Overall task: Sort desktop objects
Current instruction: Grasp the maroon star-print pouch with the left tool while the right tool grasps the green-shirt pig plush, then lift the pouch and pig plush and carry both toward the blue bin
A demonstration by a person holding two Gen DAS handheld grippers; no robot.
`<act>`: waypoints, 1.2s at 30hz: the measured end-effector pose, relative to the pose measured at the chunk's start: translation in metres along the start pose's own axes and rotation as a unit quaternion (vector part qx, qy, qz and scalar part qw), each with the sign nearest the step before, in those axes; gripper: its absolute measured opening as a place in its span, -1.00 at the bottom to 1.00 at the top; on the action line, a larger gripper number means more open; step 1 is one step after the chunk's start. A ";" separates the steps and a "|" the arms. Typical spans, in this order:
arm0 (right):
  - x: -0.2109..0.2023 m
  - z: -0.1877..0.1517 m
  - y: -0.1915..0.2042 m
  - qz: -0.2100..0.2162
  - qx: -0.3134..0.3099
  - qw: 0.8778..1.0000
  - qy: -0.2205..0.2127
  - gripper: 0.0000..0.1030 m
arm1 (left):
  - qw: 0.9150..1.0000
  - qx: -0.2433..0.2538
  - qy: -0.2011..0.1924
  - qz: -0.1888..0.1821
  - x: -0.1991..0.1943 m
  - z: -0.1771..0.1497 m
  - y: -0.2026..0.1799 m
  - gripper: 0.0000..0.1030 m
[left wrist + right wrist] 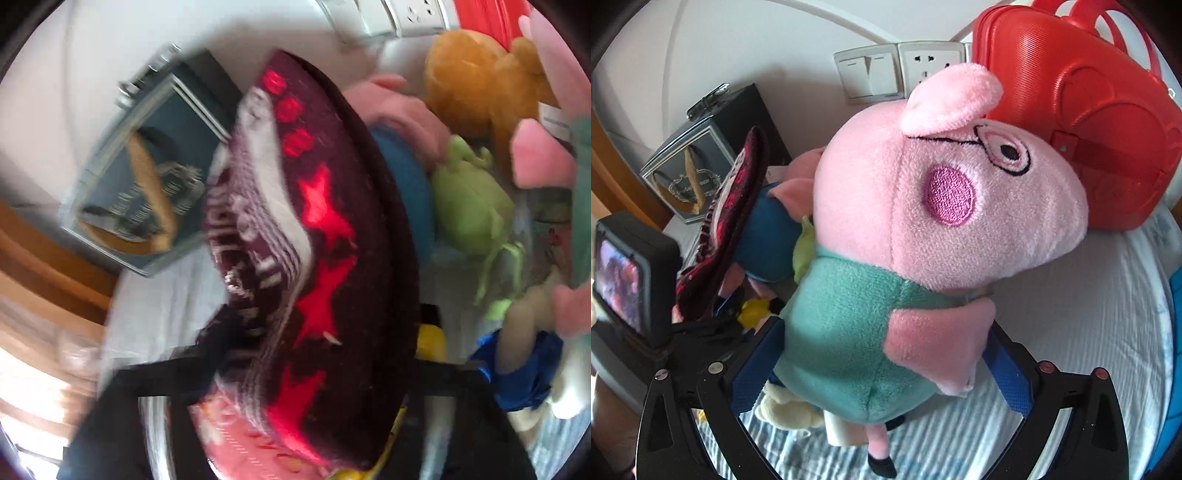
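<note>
1 pink pig plush [923, 229], 1 red case [1082, 122], 1 knit hat [306, 258], 1 green frog toy [469, 206], 1 orange plush [476, 77], 1 dark gift box [690, 166].

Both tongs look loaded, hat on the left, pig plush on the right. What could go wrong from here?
1. The left tongs seem to pinch only the edge of the knit hat; floppy fabric may slip out.
2. The pig plush sits between the right tongs by its soft green body; the heavy head could tip it.
3. The hat hangs close to the pig plush and the green plush toy, so it may snag.
</note>
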State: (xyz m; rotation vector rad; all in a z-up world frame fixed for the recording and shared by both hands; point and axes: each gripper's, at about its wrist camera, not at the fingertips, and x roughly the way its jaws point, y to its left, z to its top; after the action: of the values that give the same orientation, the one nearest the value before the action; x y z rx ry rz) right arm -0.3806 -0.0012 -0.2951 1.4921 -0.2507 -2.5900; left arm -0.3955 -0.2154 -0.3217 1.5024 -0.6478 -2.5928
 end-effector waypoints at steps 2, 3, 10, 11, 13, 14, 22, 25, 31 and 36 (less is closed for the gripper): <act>-0.006 -0.003 0.004 -0.005 -0.025 1.000 0.001 0.38 | 0.999 -0.041 -0.003 -0.032 -0.002 -0.006 0.011 -0.65; -0.010 -0.004 0.004 -0.004 -0.030 1.000 0.001 0.30 | 0.997 -0.063 -0.011 -0.051 -0.008 -0.010 0.017 -0.65; -0.052 -0.039 -0.016 0.013 -0.033 0.999 -0.004 0.18 | 0.986 -0.119 -0.080 -0.082 -0.070 -0.052 0.030 -0.69; -0.059 -0.046 -0.018 0.016 -0.035 0.999 -0.005 0.18 | 0.984 -0.125 -0.089 -0.089 -0.082 -0.060 0.030 -0.69; -0.075 -0.063 -0.024 0.022 -0.043 0.999 -0.005 0.18 | 0.981 -0.133 -0.101 -0.099 -0.101 -0.076 0.027 -0.69; -0.083 -0.073 -0.025 0.022 -0.051 0.998 -0.003 0.18 | 0.979 -0.141 -0.102 -0.109 -0.109 -0.086 0.026 -0.69; -0.124 -0.137 -0.031 0.024 -0.063 0.997 0.032 0.19 | 0.971 -0.161 -0.069 -0.163 -0.150 -0.153 0.009 -0.69; -0.141 -0.159 -0.040 0.031 -0.045 0.998 0.040 0.19 | 0.969 -0.169 -0.053 -0.170 -0.163 -0.180 0.006 -0.68; -0.169 -0.187 -0.040 0.039 -0.040 0.997 0.044 0.20 | 0.971 -0.157 -0.021 -0.180 -0.192 -0.226 -0.008 -0.66; -0.190 -0.202 -0.038 0.044 -0.040 0.998 0.039 0.21 | 0.970 -0.159 -0.004 -0.183 -0.213 -0.251 -0.006 -0.63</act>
State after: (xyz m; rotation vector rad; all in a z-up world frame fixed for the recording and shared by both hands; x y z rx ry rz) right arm -0.1121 0.0602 -0.2426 1.5145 -0.1975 -2.4391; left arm -0.0725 -0.2329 -0.2594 1.6276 0.0600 -2.7809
